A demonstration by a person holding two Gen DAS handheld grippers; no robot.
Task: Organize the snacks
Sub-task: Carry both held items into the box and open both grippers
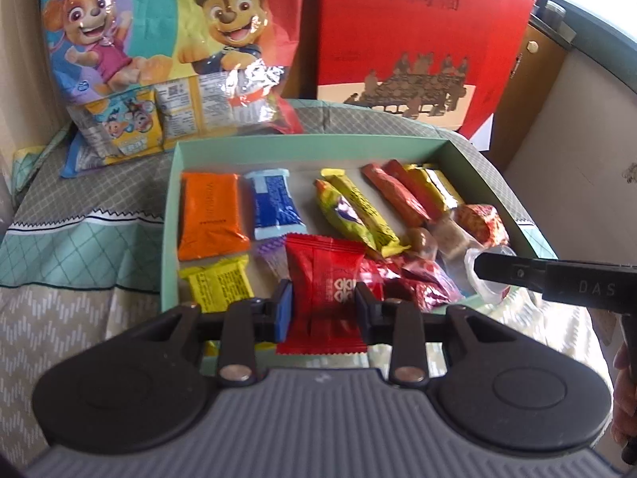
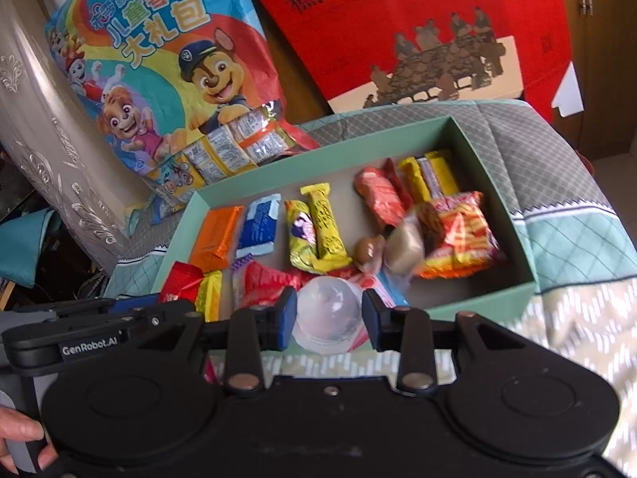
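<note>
A shallow green box [image 1: 302, 144] [image 2: 497, 195] lies on a bed and holds several wrapped snacks. My left gripper [image 1: 323, 306] is shut on a red snack packet [image 1: 324, 279] and holds it over the box's near edge. My right gripper [image 2: 329, 316] is shut on a clear round jelly cup [image 2: 328, 312] at the box's near edge; it shows at the right of the left wrist view [image 1: 517, 273]. In the box lie an orange packet [image 1: 209, 215], a blue packet [image 1: 274, 203], yellow bars [image 1: 354, 211] and a red-yellow bag [image 2: 462, 231].
A large cartoon-dog snack bag [image 1: 159, 40] [image 2: 159, 79] leans behind the box at the left. A red gift box [image 1: 418, 32] [image 2: 418, 28] stands behind at the right. The patterned quilt [image 1: 79, 239] surrounds the box. A wooden cabinet [image 2: 597, 59] is at the far right.
</note>
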